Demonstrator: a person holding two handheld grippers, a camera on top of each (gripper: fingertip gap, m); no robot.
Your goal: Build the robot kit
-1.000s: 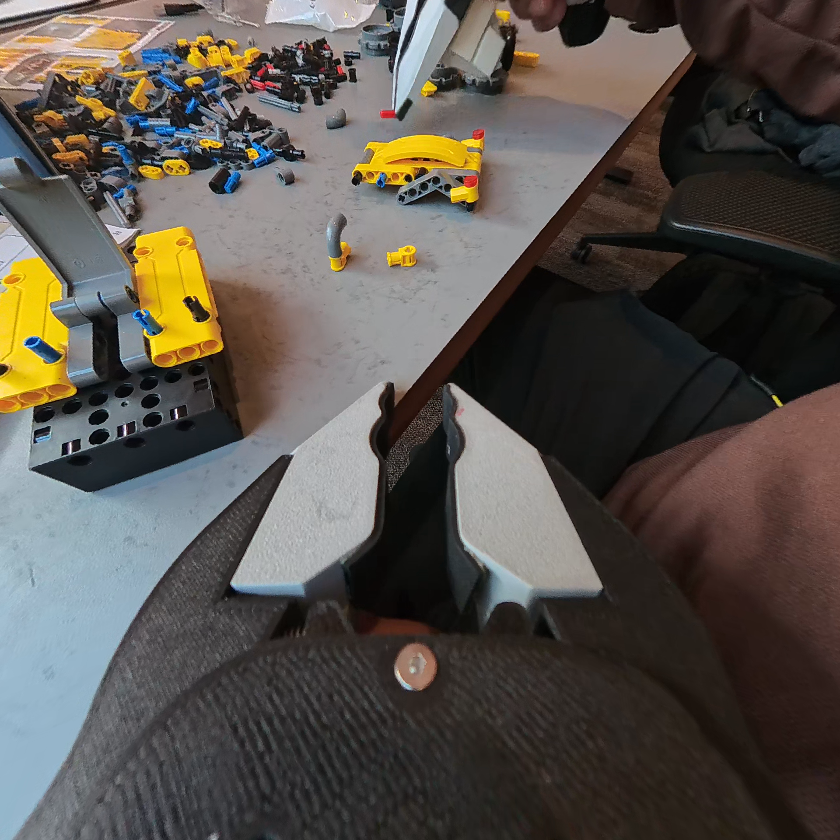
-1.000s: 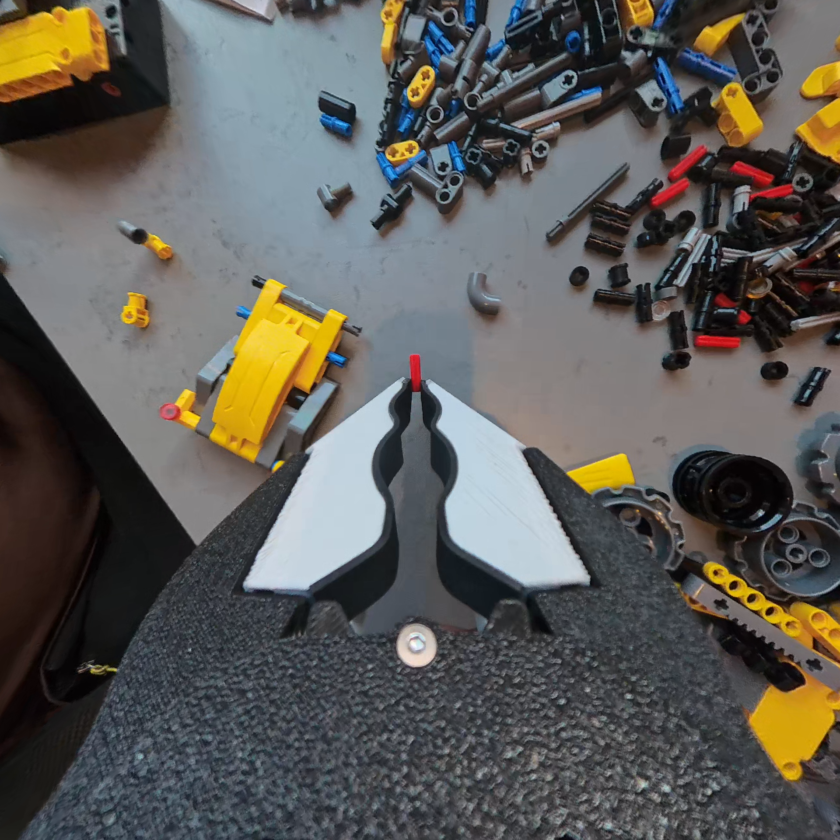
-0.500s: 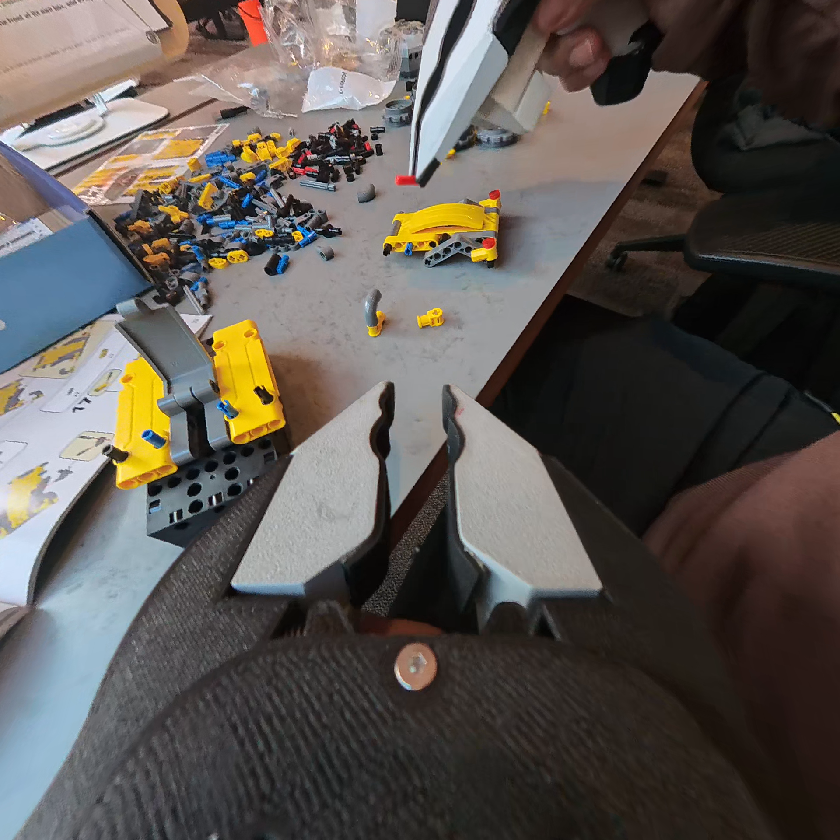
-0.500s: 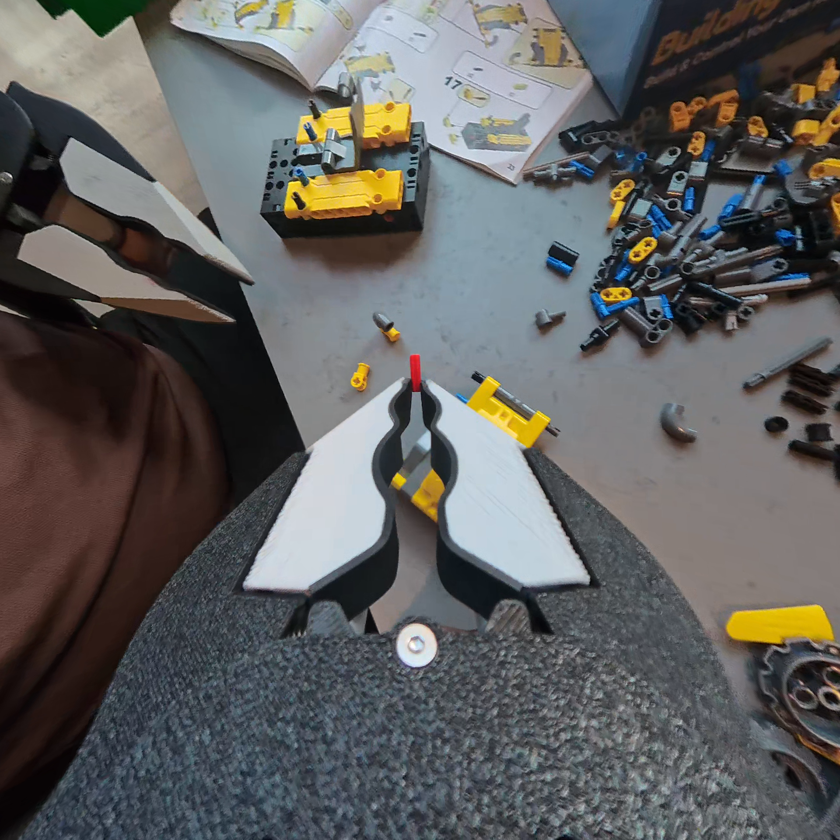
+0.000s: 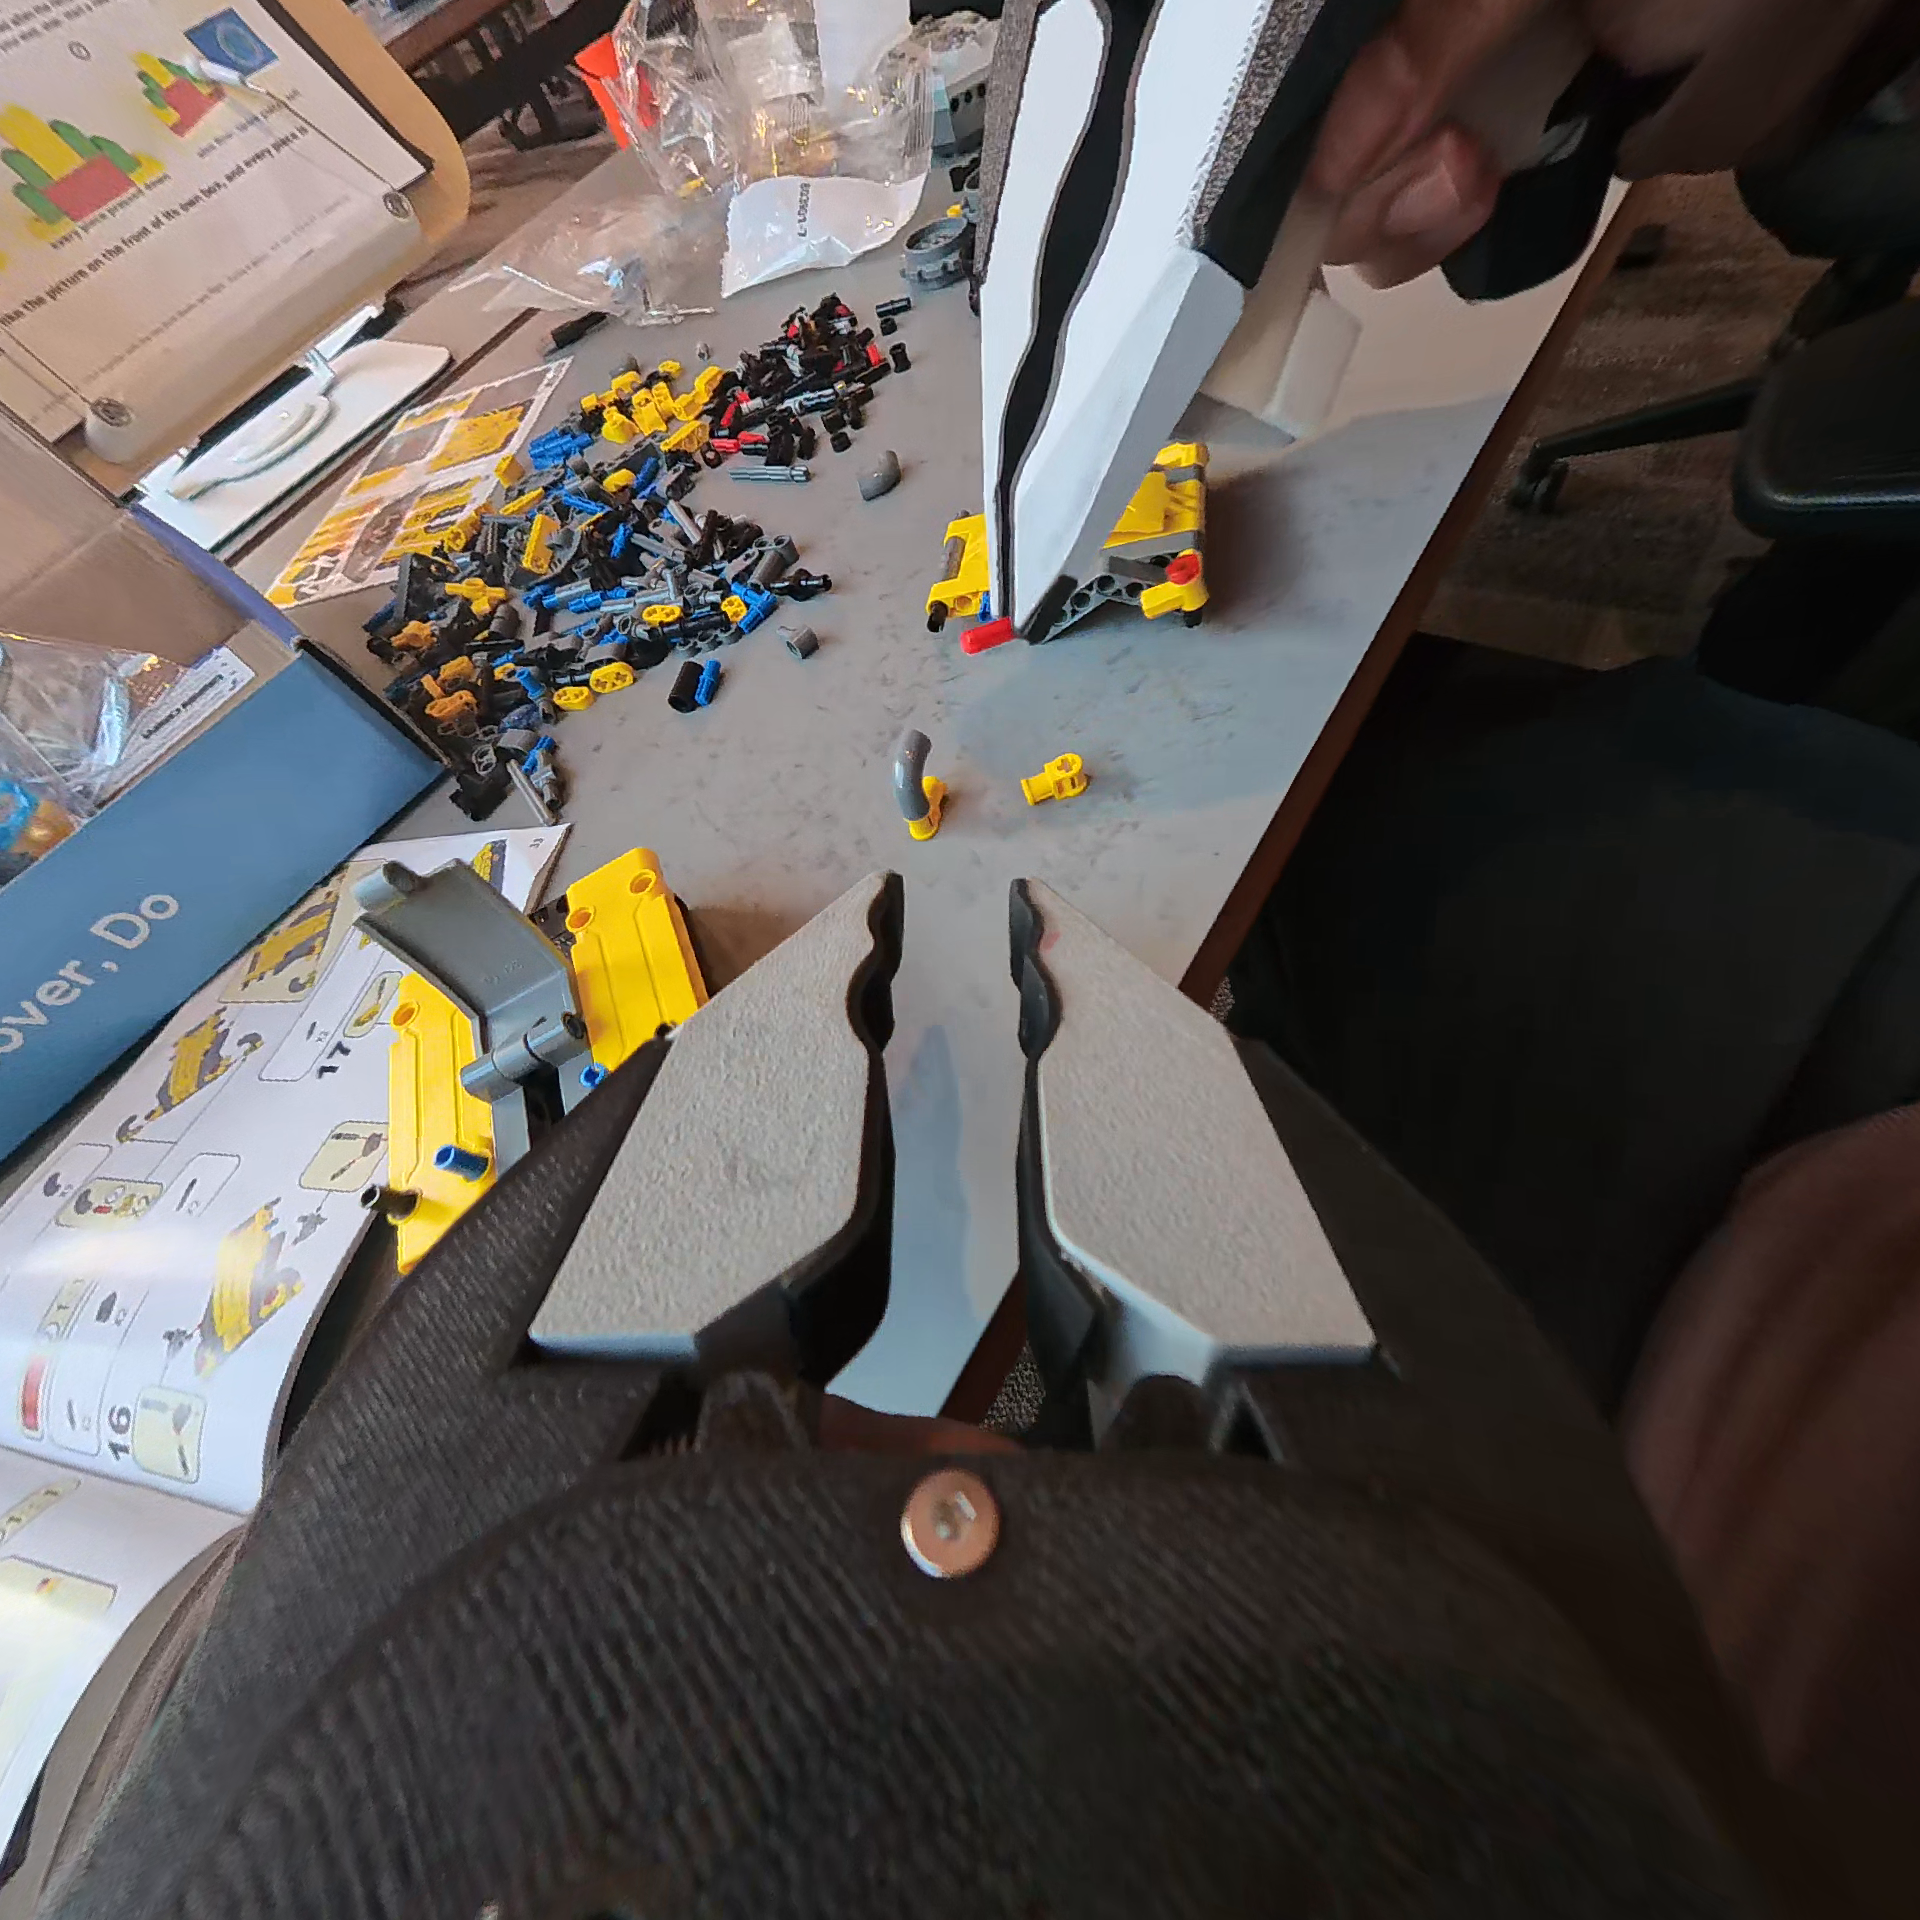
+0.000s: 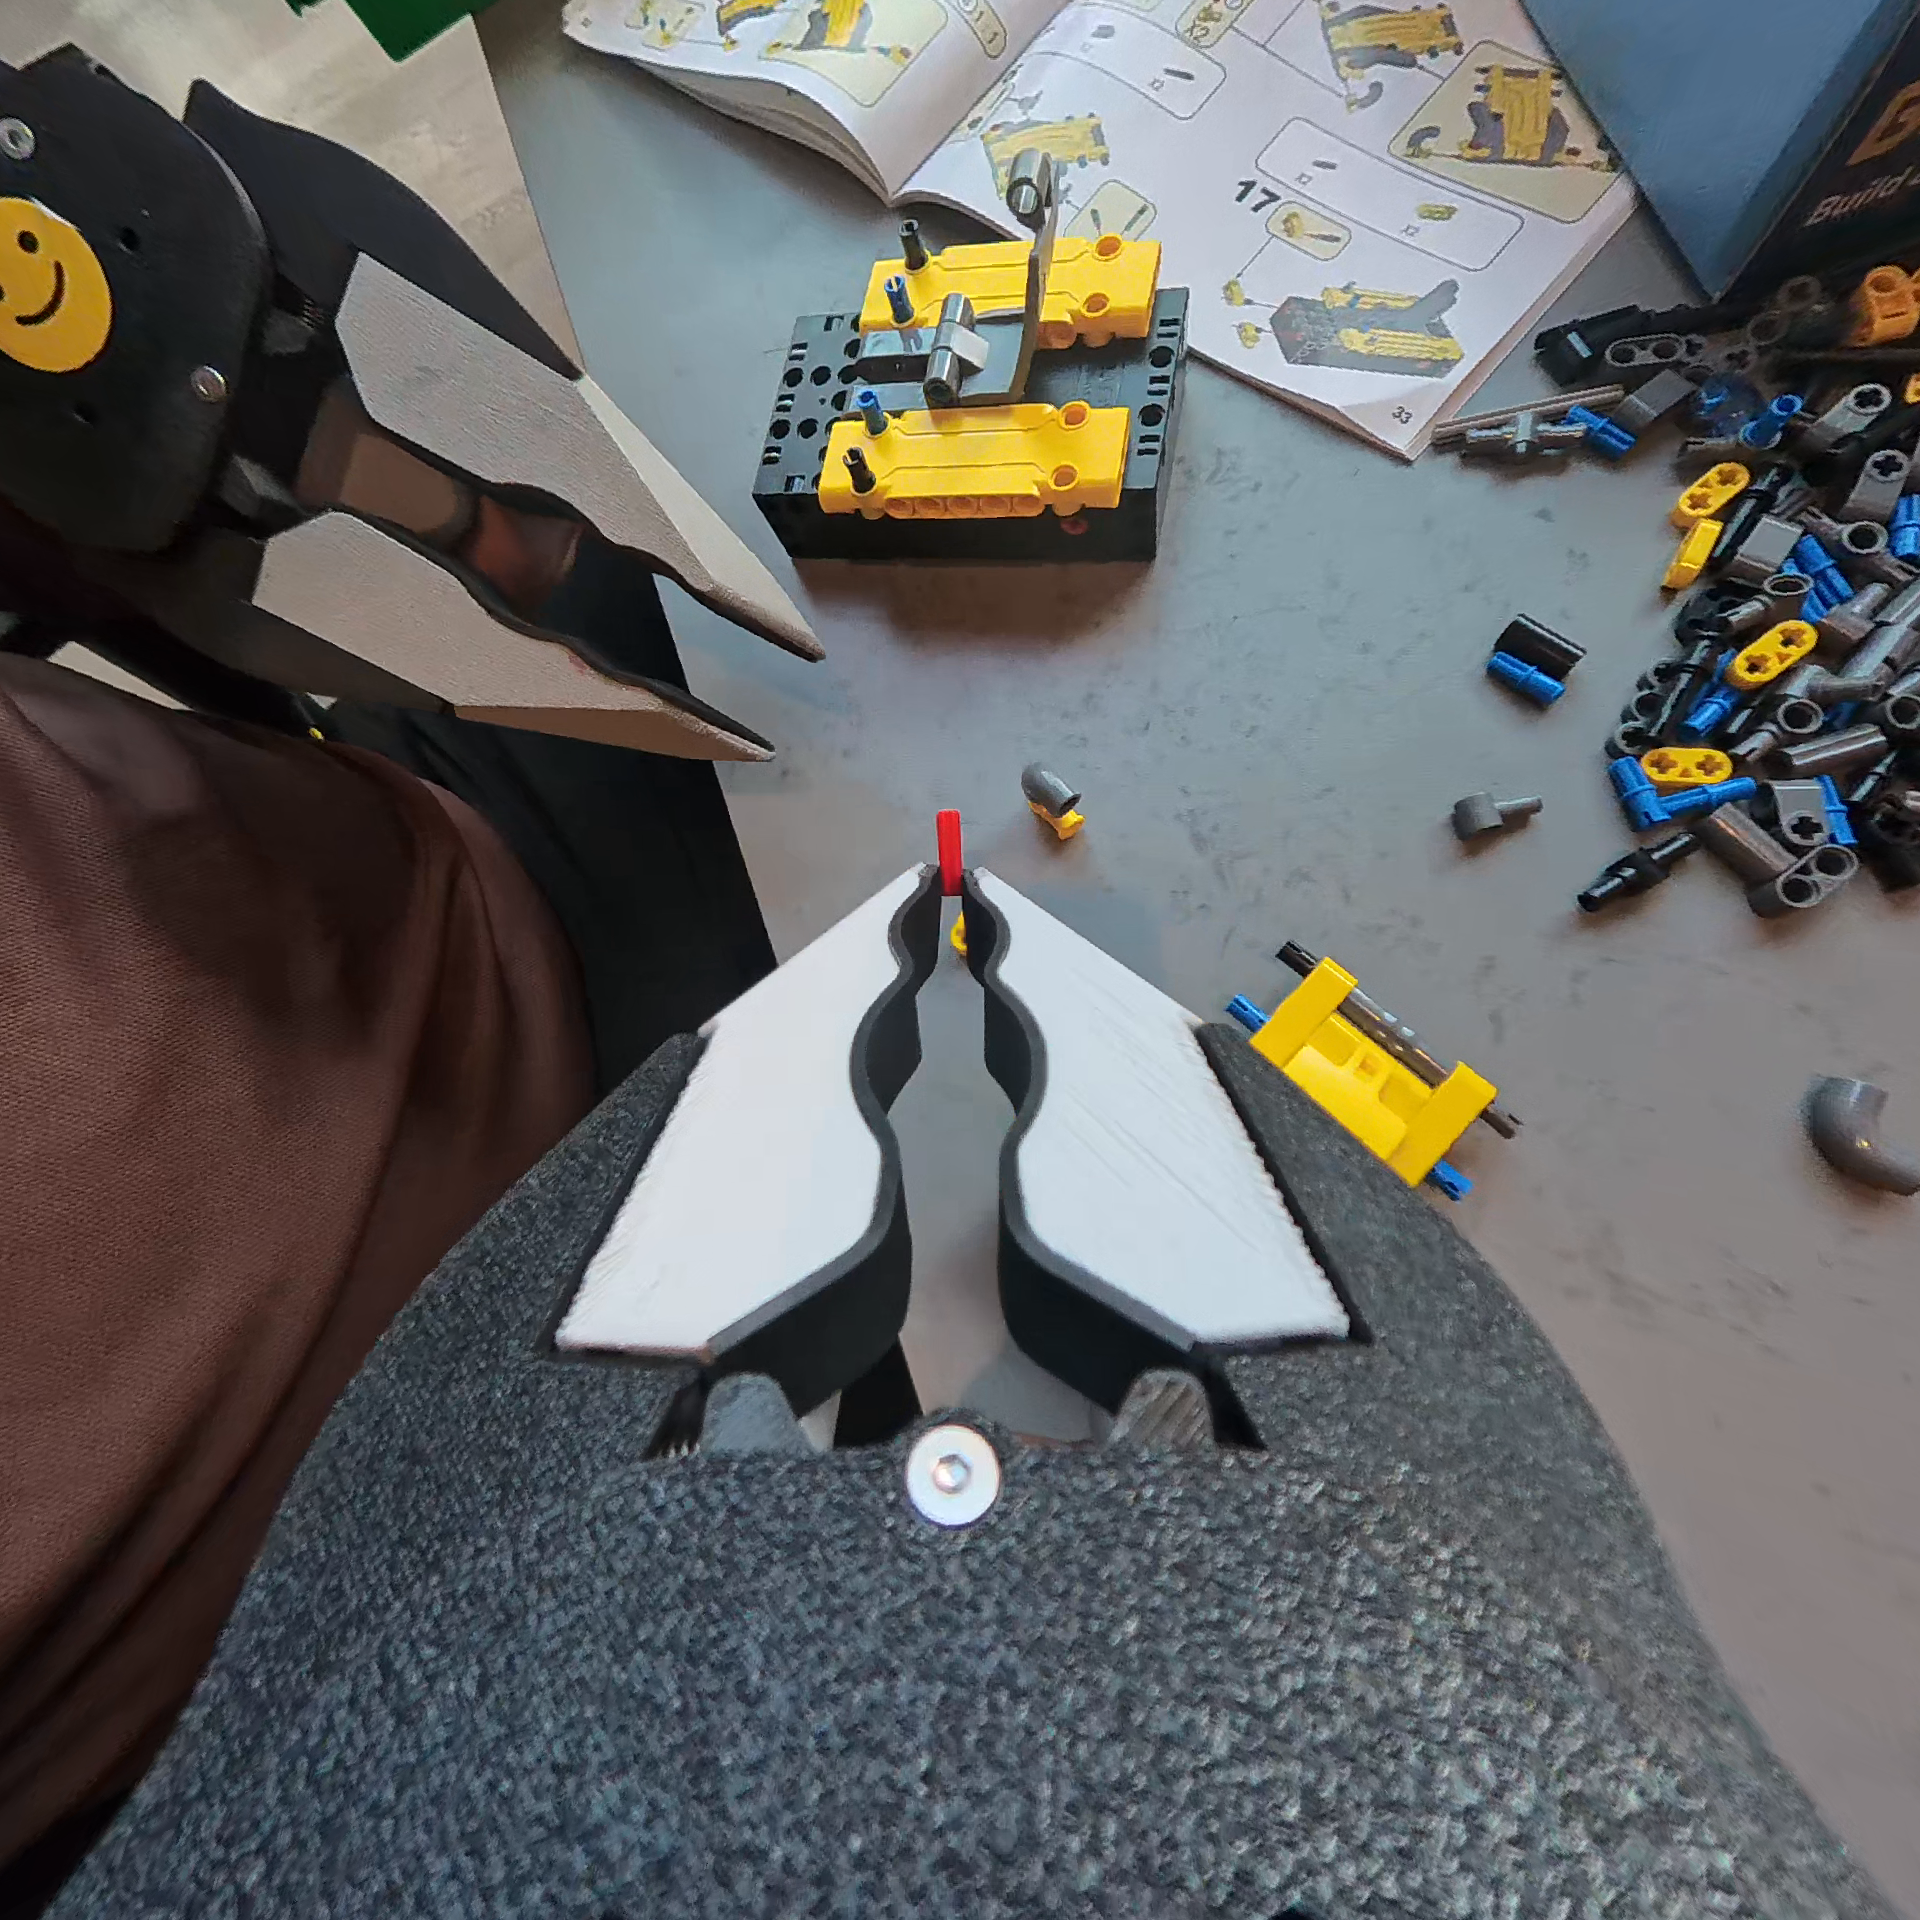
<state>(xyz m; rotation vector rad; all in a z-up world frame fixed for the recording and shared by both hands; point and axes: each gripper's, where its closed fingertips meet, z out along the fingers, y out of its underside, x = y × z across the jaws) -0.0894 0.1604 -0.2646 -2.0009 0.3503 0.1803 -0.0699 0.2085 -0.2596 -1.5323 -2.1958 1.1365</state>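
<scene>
My right gripper (image 6: 945, 883) is shut on a short red pin (image 6: 948, 844) and holds it above the grey table (image 6: 1299, 675). In the left wrist view it hangs tip-down (image 5: 1003, 623) in front of a small yellow sub-assembly (image 5: 1169, 530), the red pin (image 5: 985, 636) sticking out of its tips. My left gripper (image 5: 956, 899) is open and empty over the table's front edge; it also shows in the right wrist view (image 6: 795, 704). A black block with two yellow panels and a grey lever (image 6: 966, 416) stands beyond the pin, partly hidden by my left finger (image 5: 623, 966).
A grey-and-yellow elbow piece (image 5: 914, 779) and a small yellow connector (image 5: 1055, 777) lie loose between the grippers. A pile of small parts (image 6: 1787, 675), an open instruction booklet (image 6: 1299, 156) and a blue box (image 5: 177, 831) lie beyond. The yellow sub-assembly (image 6: 1371, 1081) lies by my right finger. The left gripper's tips are roughly 6 cm from the right gripper's.
My right gripper has carried the red pin from over the parts pile toward the front edge and the black-and-yellow block. My left gripper has moved in over the table, still open.
</scene>
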